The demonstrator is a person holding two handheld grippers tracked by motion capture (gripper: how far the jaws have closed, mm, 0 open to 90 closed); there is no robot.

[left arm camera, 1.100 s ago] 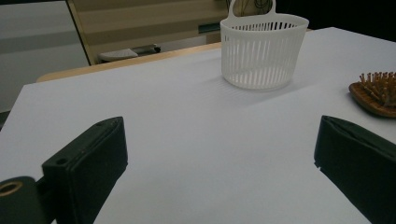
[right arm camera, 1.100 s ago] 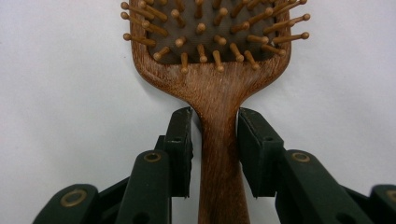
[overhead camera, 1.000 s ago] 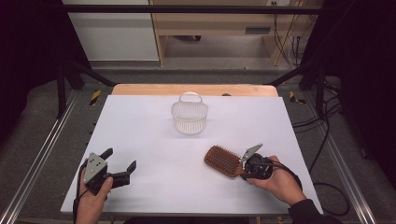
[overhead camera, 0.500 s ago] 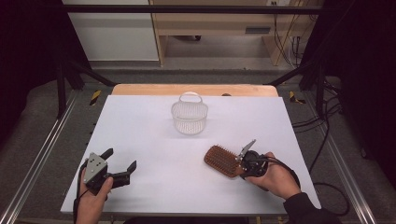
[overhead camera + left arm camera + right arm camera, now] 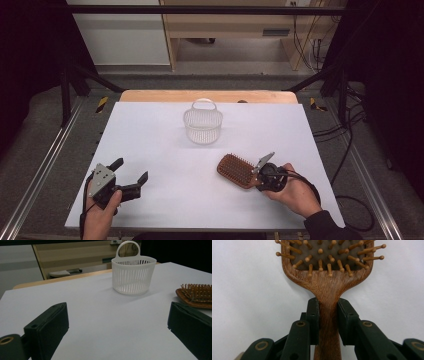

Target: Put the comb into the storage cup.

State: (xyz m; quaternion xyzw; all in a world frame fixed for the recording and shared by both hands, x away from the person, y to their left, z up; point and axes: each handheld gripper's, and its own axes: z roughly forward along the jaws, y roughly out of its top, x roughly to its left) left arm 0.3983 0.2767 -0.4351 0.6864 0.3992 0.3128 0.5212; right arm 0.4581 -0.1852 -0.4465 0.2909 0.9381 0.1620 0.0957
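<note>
L tool (image 5: 132, 176) sits near the front-left corner of the white surface (image 5: 150, 130), jaws wide, nothing btwn them. In the left gripper view both black jaws stand far apart w/ bare surface in the gap. It is well apart from everything else.

Centre-back: white slotted basket (image 5: 202, 125) w/ a loop handle, upright, near the far edge. Looks empty; in the left gripper view (image 5: 132, 275) nothing shows through the slots, tho the very bottom is hard to read.

R of centre, nearer the front: wooden paddle hairbrush (image 5: 236, 170), lying flat on the surface, bristles up. Its long axis runs diagonally, head toward the basket side, handle toward the front-right. R tool (image 5: 260, 175) is on that handle: jaws have just been closing and now clamp it narrow, pads pressed on both sides of the neck just below the head, seen clearly in the right gripper view (image 5: 328, 322). Tool lines up w/ the brush's long axis.

Key relation: the basket lies up and to the left of the brush head, roughly along the way the head already points, w/ open surface btwn. R hand is the nearer one by far. Prob. next: lift the brush and carry it head-first to the basket; brush is long vs. the basket mouth, so it likely needs tipping upright to go in.
</note>
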